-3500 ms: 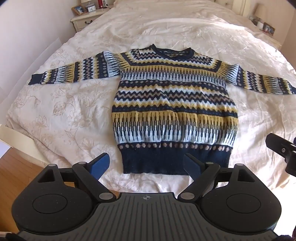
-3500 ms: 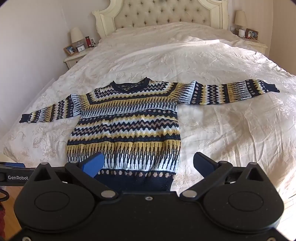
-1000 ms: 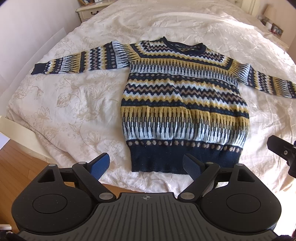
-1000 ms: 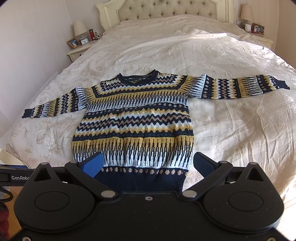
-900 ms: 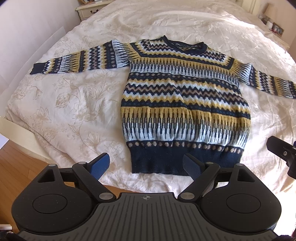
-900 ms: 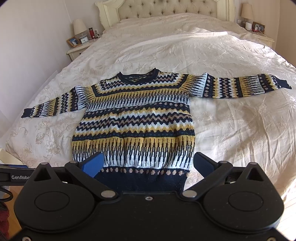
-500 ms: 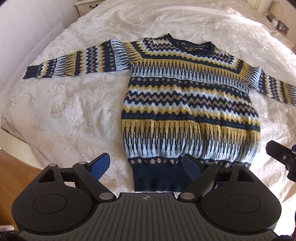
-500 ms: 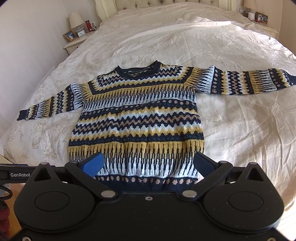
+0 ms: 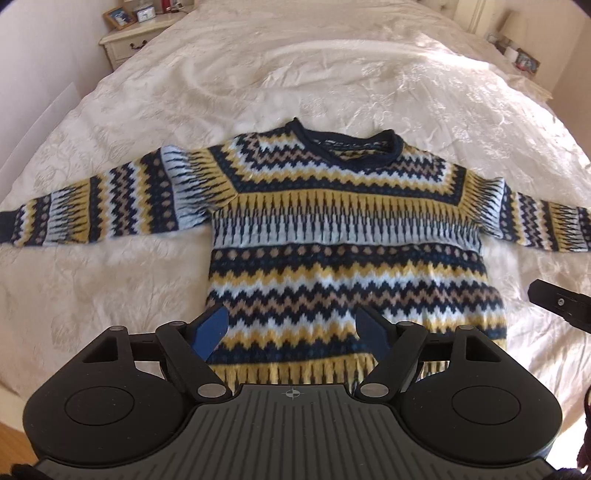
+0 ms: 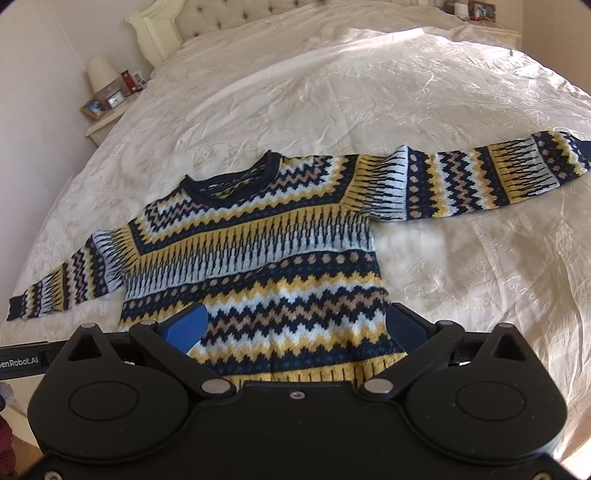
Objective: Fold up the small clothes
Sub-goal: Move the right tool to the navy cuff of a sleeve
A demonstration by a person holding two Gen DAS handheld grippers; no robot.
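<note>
Now I have moved both in closer over the navy, yellow and pale blue zigzag knitted sweater, lying flat on the cream bed. My left hand-held gripper and right hand-held gripper are both spread apart and empty, so no fold has started.

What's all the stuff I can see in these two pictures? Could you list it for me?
sweater: one, navy, yellow, pale blue and tan pattern, spread flat on the bed, sleeves out
bedspread: one, cream, covers the bed
headboard: one, cream, tufted, far end
nightstand: one, cream, beside the bed at the far left
lamp: one, pale shade, on that nightstand
picture frame: one, wooden, on that nightstand
left gripper: one, black, jaws open, over the sweater's lower part
right gripper: one, black, jaws open, over the sweater's lower part
</note>
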